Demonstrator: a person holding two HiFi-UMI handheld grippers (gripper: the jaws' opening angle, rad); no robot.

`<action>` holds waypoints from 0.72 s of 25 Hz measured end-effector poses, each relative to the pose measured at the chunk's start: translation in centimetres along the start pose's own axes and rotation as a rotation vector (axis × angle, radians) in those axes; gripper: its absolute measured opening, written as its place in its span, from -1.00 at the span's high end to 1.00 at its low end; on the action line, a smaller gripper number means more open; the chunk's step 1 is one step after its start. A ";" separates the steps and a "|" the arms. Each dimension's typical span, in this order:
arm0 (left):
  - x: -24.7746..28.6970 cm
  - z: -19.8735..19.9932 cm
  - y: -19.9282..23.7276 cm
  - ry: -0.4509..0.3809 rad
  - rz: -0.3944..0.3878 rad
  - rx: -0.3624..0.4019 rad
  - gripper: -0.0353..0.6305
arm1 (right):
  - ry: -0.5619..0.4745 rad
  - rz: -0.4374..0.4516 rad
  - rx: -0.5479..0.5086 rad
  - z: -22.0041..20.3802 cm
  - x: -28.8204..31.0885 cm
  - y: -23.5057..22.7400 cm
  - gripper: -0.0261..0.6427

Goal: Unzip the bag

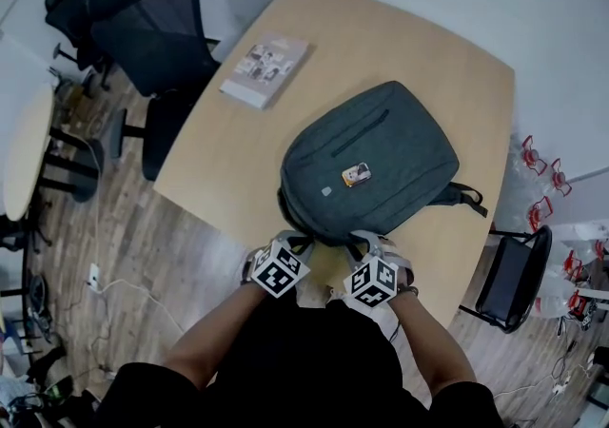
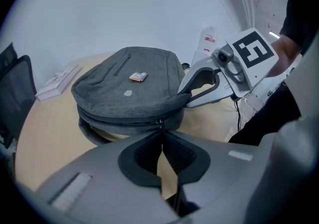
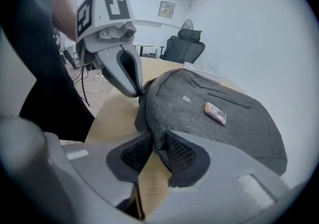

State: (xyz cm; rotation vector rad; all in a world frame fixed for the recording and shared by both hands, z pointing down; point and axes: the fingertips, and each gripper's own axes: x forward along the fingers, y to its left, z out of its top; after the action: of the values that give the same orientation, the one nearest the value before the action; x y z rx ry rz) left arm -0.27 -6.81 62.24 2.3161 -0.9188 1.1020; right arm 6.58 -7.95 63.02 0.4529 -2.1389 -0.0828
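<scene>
Backpack (image 1: pixel 369 162) on the worktop (image 1: pixel 238 155) — my left tongs (image 2: pixel 162 134) pinch shut on its zipper pull (image 2: pixel 159 121), my right tongs (image 3: pixel 156 142) clamp its near fabric edge.

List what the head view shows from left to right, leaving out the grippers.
Black office chair → booklet → grey backpack → small black chair.

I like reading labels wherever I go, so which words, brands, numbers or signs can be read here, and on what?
Nothing here is legible.
Booklet: cover print too small.
Picture badge on the backpack: blurred.
Grey patch beside it: too small.
Wall notice: too small.
Marker cubes: black square patterns, no letters.
</scene>
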 end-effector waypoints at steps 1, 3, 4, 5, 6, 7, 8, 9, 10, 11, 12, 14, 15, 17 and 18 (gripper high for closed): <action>0.1 0.1 -0.3 -0.002 0.003 -0.003 0.81 | -0.005 -0.002 0.017 0.4 0.2 0.1 0.67; 0.2 0.1 -0.5 -0.006 0.012 -0.019 0.81 | -0.013 -0.005 0.036 1.3 0.7 0.3 0.67; 0.2 0.1 -0.5 -0.008 0.020 -0.029 0.81 | -0.017 -0.005 0.042 1.7 0.9 0.4 0.67; 0.2 0.0 -0.4 -0.010 0.030 -0.038 0.81 | -0.021 -0.005 0.042 2.0 1.0 0.5 0.67; 0.2 -0.2 -0.2 -0.013 0.039 -0.048 0.81 | -0.026 -0.004 0.035 2.2 1.1 0.7 0.66; 0.2 -0.3 -0.1 -0.017 0.045 -0.058 0.81 | -0.033 0.001 0.021 2.3 1.2 0.9 0.66; 0.2 -0.5 0.0 -0.019 0.050 -0.063 0.81 | -0.043 0.016 0.002 2.3 1.1 1.1 0.65; 0.2 -0.6 0.0 -0.022 0.054 -0.065 0.81 | -0.060 0.045 -0.022 2.3 1.0 1.3 0.63; 0.3 -0.7 0.0 -0.025 0.058 -0.066 0.81 | -0.080 0.088 -0.053 2.3 0.7 1.7 0.61; 0.3 -0.7 0.1 -0.029 0.062 -0.069 0.81 | -0.100 0.135 -0.095 2.3 0.2 2.1 0.50; 0.3 -0.7 0.1 -0.035 0.067 -0.072 0.81 | -0.113 0.171 -0.151 2.0 -0.3 2.4 0.33; 0.2 -0.7 0.2 -0.047 0.076 -0.081 0.81 | -0.111 0.176 -0.293 0.9 -1.3 2.0 0.25; 0.2 -0.8 0.3 -0.053 0.079 -0.087 0.81 | -0.097 0.157 -0.360 0.0 -1.5 1.3 0.23; 0.2 -0.8 0.4 -0.064 0.079 -0.097 0.81 | -0.056 0.118 -0.443 -1.8 -1.8 -0.7 0.15; 0.3 -0.8 0.4 -0.067 0.077 -0.100 0.81 | -0.031 0.103 -0.464 -2.8 -1.8 -1.7 0.14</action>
State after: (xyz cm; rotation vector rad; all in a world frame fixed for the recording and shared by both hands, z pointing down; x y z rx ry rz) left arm -0.89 -6.73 62.97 2.2650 -1.0721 0.9902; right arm 10.23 -8.61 62.80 0.0692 -2.0837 -0.5179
